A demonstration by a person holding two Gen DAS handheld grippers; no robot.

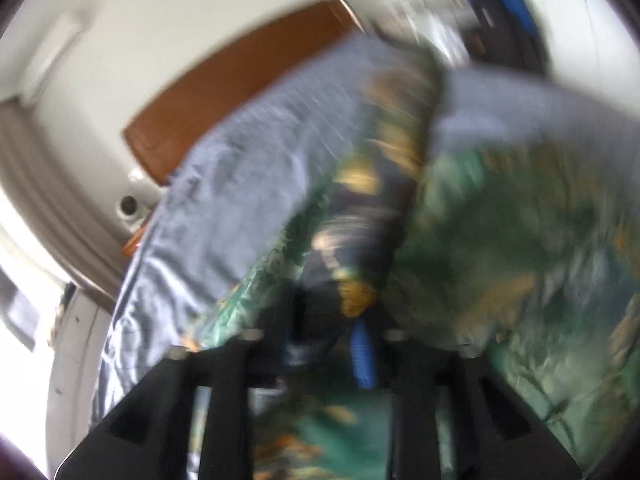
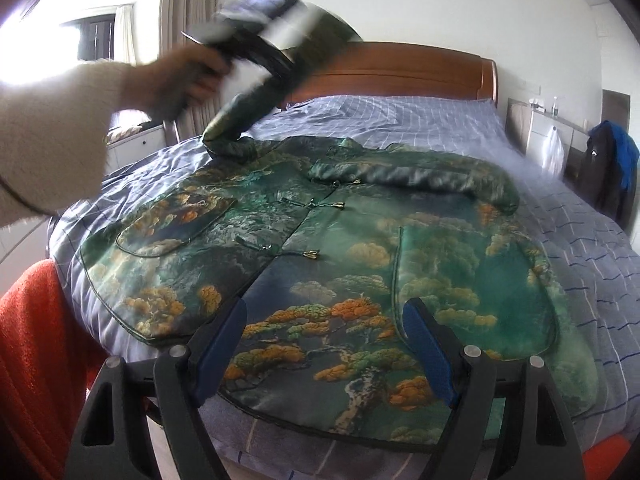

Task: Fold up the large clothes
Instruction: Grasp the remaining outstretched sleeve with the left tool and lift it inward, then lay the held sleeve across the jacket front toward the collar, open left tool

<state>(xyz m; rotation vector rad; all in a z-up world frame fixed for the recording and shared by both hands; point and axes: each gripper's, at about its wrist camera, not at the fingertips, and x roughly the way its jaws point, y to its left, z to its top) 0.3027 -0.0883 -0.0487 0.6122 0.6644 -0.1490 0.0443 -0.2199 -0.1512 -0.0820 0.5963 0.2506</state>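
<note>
Green brocade, a jacket [image 2: 320,248] printed with pines, was spread front-up on the checked bedspread [image 2: 400,116], collar toward the headboard [image 2: 400,72] and hem just beneath the right gripper [image 2: 328,344], whose jaws were held apart over it, gripping nothing. The near-side sleeve [image 2: 256,96] was lifted by the left gripper [image 2: 280,40]. That sleeve was seen bunched between the left jaws, though blur left it impossible to tell whether it was clamped; the fold was judged to fall to the left hand, the nearer one.

The bedsheet [image 2: 400,116] beyond the jacket [image 2: 320,264] lies bare up to the headboard [image 2: 400,72]. A raised sleeve [image 2: 248,116] blocks the left side.
</note>
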